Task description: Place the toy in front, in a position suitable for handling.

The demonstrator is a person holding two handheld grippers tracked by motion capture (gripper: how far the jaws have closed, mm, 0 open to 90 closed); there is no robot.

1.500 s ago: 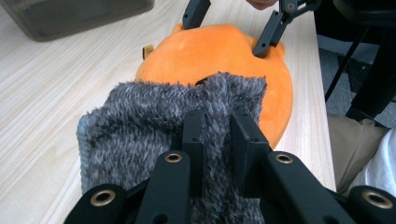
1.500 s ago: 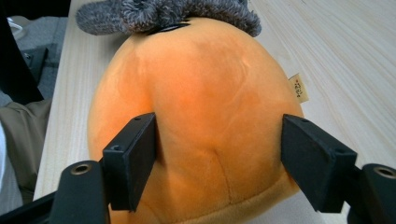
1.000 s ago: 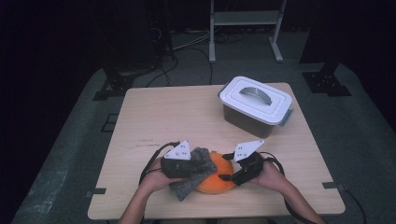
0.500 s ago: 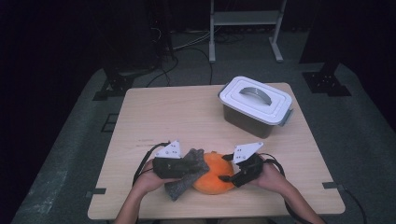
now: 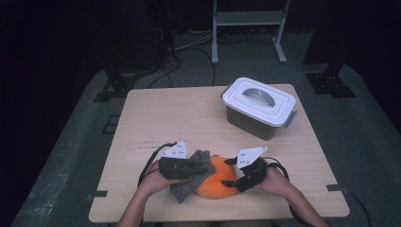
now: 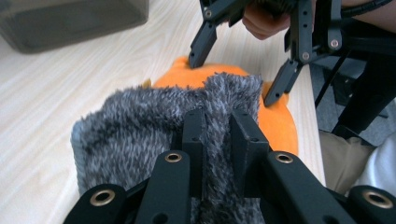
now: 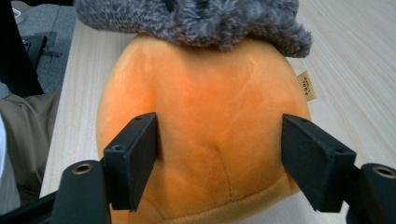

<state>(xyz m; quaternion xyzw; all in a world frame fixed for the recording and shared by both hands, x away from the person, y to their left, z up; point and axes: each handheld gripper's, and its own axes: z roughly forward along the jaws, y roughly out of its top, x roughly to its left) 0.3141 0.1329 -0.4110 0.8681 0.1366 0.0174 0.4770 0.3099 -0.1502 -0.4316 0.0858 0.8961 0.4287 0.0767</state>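
Change: the fuzzy grey knitted cloth [image 5: 193, 174], pinched in the left gripper [image 6: 217, 135] jaws, has been drawn leftward along the table's near edge.
Right gripper [image 7: 219, 154]: jaws clamped wide around the round orange plush toy [image 5: 215, 177].
Meaning: the cloth is judged to be coming off the toy.

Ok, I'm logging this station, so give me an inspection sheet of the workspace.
Surface: wooden table, bare around the items.
Job's things: orange plush near the front edge; grey fuzzy cloth draped over its left side.
Clutter: lidded plastic box at back right.
Grippers: left tongs shut on the cloth; right tongs clamp the plush's sides.
Cables: one trails from each tool.
Surroundings: dark floor, metal stand behind.
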